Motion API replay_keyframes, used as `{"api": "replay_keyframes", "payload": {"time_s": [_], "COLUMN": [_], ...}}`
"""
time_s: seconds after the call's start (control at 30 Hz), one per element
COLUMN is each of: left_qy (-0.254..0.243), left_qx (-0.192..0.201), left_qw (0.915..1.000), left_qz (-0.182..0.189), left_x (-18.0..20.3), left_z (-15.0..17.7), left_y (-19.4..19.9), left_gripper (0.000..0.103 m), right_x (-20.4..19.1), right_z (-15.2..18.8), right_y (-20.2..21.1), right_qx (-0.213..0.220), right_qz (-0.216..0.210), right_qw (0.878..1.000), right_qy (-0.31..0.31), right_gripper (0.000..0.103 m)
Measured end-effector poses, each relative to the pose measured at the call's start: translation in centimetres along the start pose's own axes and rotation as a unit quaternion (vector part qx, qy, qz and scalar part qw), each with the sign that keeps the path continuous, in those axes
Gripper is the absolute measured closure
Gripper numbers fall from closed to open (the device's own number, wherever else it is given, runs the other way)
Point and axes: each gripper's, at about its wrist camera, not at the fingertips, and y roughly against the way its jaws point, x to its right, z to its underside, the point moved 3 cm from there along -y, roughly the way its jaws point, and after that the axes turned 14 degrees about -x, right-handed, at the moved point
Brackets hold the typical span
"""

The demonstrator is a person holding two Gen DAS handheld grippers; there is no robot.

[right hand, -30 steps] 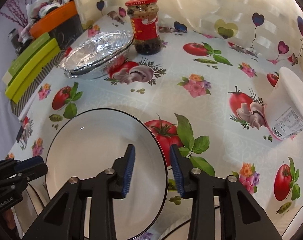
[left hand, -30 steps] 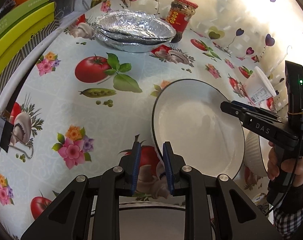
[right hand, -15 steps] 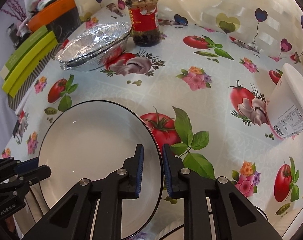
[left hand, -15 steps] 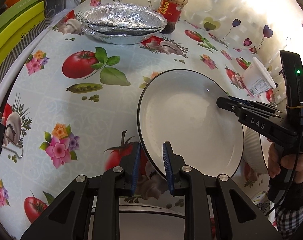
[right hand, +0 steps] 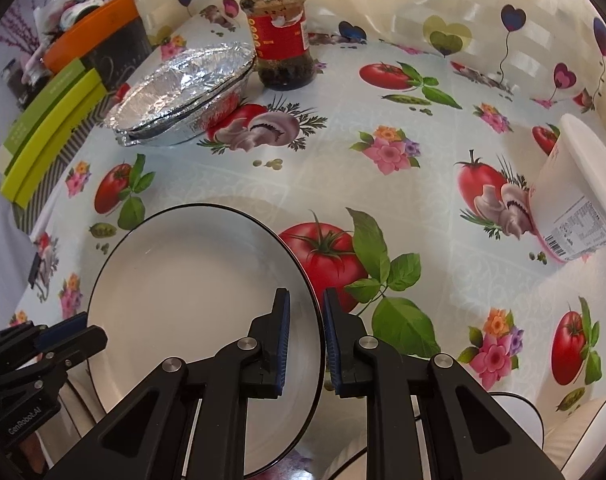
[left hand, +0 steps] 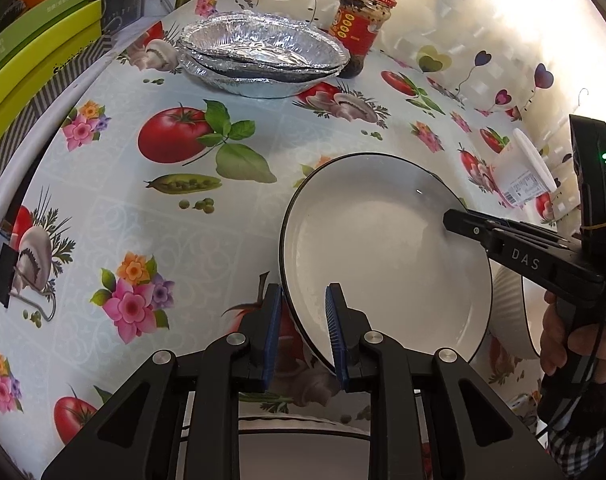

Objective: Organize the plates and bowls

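Note:
A white plate with a black rim (left hand: 387, 256) is held tilted above the patterned tablecloth, and it also shows in the right wrist view (right hand: 195, 304). My left gripper (left hand: 303, 324) is shut on its left rim. My right gripper (right hand: 306, 324) is shut on its right rim and also shows in the left wrist view (left hand: 455, 220). A ribbed white bowl (left hand: 507, 304) sits under the plate's right side. Another white dish (left hand: 303, 452) lies below my left gripper.
Stacked foil pans (left hand: 263, 56) and a red-labelled jar (left hand: 361, 28) stand at the back. A white tub (right hand: 579, 196) lies on its side at the right. Green boxes (left hand: 35, 64) line the left edge. White dishes (right hand: 575, 432) sit at lower right.
Both grippers have closed on the plate's rim and lifted it. The plate has tilted and shifted slightly towards the right in the left view.

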Motion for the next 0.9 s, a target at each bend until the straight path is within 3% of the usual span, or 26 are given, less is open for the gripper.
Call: {"api": "replay_keyframes", "payload": {"time_s": [0.33,0.9], "left_qy": [-0.008,0.017], "left_qx": [-0.017,0.001], "left_qw": [0.9998,0.9998], "left_qz": [-0.006,-0.012], "left_x": [0.5,0.4], "left_z": [0.4,-0.1], "left_y": [-0.9,0.1], "left_gripper": [0.08,0.08], "right_x": [0.0,0.1], "right_z": [-0.1,0.2], "right_y": [-0.4,0.5], "right_qx": [-0.007,0.01], "right_qz": [0.006,-0.016], "right_qw": [1.0,1.0], "right_qy": [0.01,-0.014], "right_gripper": [0.084,0.086]}}
